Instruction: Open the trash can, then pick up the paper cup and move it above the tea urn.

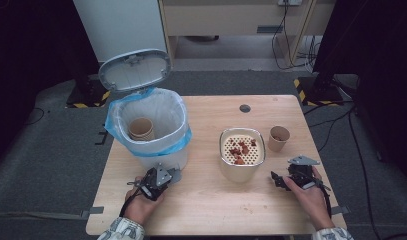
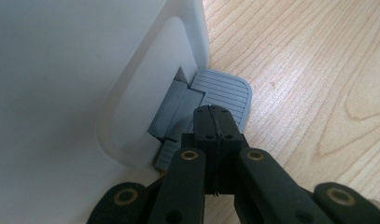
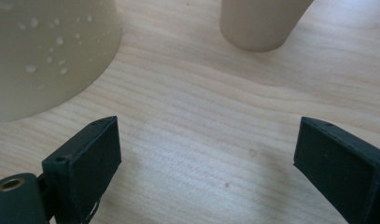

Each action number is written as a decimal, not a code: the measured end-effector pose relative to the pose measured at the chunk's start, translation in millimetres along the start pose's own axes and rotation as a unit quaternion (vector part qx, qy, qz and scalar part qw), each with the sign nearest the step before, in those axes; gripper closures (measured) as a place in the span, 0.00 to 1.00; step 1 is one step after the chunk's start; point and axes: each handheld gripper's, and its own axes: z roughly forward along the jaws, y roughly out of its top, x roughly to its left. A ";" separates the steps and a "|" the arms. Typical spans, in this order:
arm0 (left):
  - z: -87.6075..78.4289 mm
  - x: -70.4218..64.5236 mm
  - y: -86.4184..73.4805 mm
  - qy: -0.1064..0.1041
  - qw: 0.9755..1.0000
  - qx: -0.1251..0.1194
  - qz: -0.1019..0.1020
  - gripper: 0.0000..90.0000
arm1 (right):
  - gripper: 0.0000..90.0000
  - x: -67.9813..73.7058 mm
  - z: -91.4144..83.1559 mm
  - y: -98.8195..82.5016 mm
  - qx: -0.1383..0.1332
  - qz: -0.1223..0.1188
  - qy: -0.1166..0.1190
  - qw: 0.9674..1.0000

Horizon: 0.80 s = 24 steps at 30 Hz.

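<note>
High view: a white pedal bin [image 1: 163,150] with a blue bag stands at the table's [image 1: 211,205] near left, its lid [image 1: 135,69] tipped up and a paper cup [image 1: 141,128] lying inside. The left gripper [image 1: 166,176] sits at the bin's near side; in the left gripper view its jaws are pressed together, tips resting on the grey pedal [image 2: 225,93] at the bin's foot. The right gripper [image 1: 277,180] rests near the table's right edge, jaws spread wide with only bare wood between them. A cream pot [image 1: 242,155] with a holed insert holding reddish scraps stands just left of it, and a second small cup [image 1: 279,138] beyond.
</note>
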 end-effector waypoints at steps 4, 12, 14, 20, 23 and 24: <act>0.1 -0.2 0.0 0.000 1.000 0.000 -0.001 1.00 | 0.08 -4.1 -0.8 6.2 -0.007 0.009 -0.007 1.000; -0.1 -0.4 0.1 0.001 1.000 0.001 0.002 1.00 | 0.07 -8.3 -2.8 17.6 -0.014 0.022 -0.006 1.000; 0.0 -0.5 0.1 0.002 1.000 0.000 0.002 1.00 | 0.07 -9.3 -4.7 21.7 -0.016 0.026 -0.006 1.000; 0.1 -0.5 0.1 0.002 1.000 0.000 0.002 1.00 | 0.06 -15.9 -8.3 35.1 -0.029 0.040 -0.008 0.999; 0.0 -0.3 0.2 0.001 1.000 0.001 0.001 1.00 | 0.06 -19.1 -8.8 41.7 -0.032 0.046 -0.011 0.998; 0.0 -0.2 0.2 0.001 1.000 0.001 0.000 1.00 | 0.06 -19.6 -8.7 44.0 -0.034 0.046 -0.014 0.998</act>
